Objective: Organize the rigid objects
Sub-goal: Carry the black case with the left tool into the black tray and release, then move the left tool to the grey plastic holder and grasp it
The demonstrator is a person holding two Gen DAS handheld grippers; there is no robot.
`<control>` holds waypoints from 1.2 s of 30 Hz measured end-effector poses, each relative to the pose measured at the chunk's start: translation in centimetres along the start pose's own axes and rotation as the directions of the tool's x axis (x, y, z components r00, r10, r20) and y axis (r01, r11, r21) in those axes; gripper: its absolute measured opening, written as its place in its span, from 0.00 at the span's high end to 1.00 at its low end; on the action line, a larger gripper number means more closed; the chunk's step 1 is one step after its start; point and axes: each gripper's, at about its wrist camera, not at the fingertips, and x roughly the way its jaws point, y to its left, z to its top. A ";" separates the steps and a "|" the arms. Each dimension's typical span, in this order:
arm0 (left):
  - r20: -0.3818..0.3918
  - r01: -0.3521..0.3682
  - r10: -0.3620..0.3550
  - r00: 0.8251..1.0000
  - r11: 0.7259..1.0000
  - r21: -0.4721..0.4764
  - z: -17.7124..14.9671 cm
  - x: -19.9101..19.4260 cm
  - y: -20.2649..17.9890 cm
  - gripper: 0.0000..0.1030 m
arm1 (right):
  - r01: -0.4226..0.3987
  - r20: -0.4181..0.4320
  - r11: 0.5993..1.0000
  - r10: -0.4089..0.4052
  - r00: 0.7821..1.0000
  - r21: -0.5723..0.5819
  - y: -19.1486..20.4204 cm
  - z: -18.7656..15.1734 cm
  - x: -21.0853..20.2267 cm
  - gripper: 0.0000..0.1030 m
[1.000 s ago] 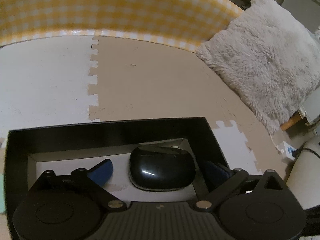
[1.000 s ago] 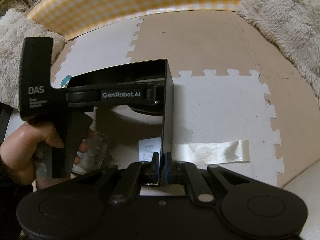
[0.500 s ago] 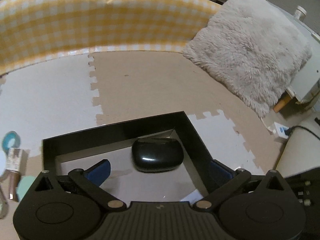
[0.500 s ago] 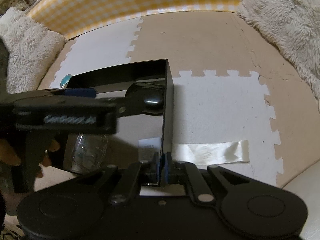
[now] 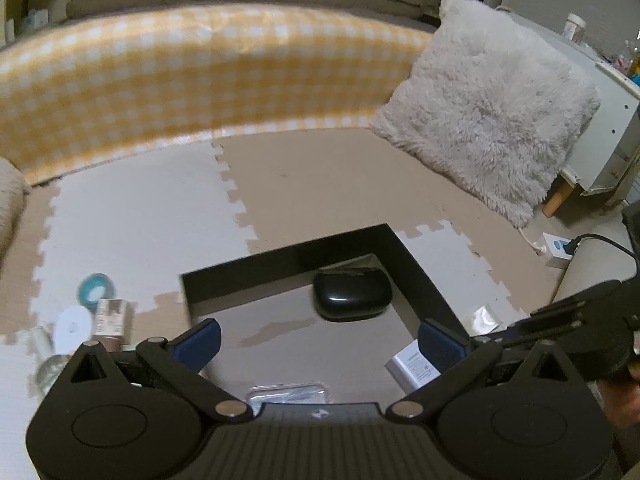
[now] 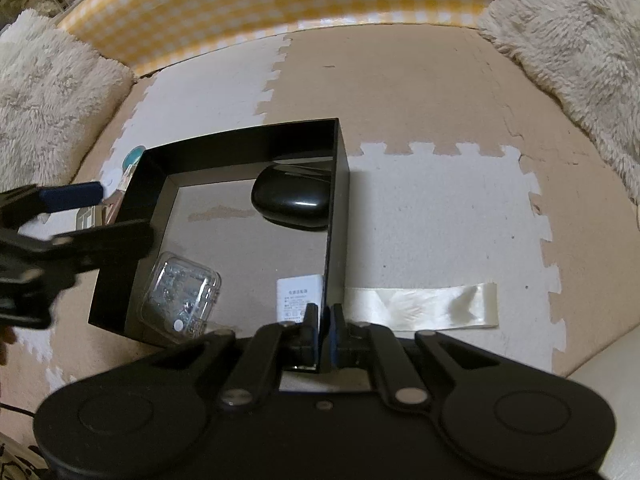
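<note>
Organizing rigid objects, part way through. A shallow black open-topped box [image 6: 336, 184] lies on the beige-and-white interlocking foam floor mat [image 6: 420, 92]. The right gripper [image 6: 323, 330] has its fingers together, clamped on the box's right wall at the near right corner, steadying it. The left gripper [image 5: 318, 338] hangs above the box with its blue-padded fingers [image 5: 200, 338] wide apart and nothing between them. Already inside the box: a glossy black rounded case [image 6: 290, 200] in the far right corner, a clear plastic square case [image 6: 180, 292] against the near left wall, and a white rectangular adapter with a printed label [image 6: 298, 294] by the near right wall. Left outside, on the mat just beyond the box's left wall: a teal ring-shaped item [image 5: 95, 289], a white disc [image 5: 72, 326] and a small brown labelled container [image 5: 110, 316], with a clear item beside them too blurred to identify. A cream ribbon strip [image 6: 420, 306] lies outside the right wall. Judged about half complete; the outside items presumably follow.
</note>
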 end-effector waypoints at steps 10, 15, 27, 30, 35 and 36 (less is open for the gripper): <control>0.064 -0.076 0.078 0.995 0.997 -0.027 -2.6 -3.2 4.2 0.00 | 0.012 -0.002 1.000 -0.012 1.000 -0.013 0.2 0.1 0.1 0.94; 0.035 -0.118 0.121 0.992 0.990 -0.078 -3.5 -3.0 7.2 0.00 | 0.019 -0.003 1.000 -0.019 1.000 -0.017 0.4 0.1 0.1 0.94; 0.040 -0.241 0.257 0.966 0.942 -0.233 -3.9 -2.6 15.5 0.00 | 0.029 -0.008 0.999 -0.030 1.000 -0.034 0.6 0.0 0.2 0.94; -0.007 -0.280 0.286 0.958 0.930 -0.238 -4.6 -1.2 16.6 0.00 | 0.033 -0.008 0.999 -0.034 0.999 -0.039 0.7 0.0 0.2 0.94; -0.059 -0.295 0.290 0.955 0.925 -0.241 -5.8 0.9 17.7 0.00 | 0.032 -0.008 0.999 -0.032 0.999 -0.037 0.7 0.0 0.2 0.94; -0.067 -0.305 0.298 0.952 0.919 -0.251 -5.9 1.1 17.9 0.01 | 0.032 -0.008 0.999 -0.033 0.999 -0.037 0.7 0.0 0.2 0.94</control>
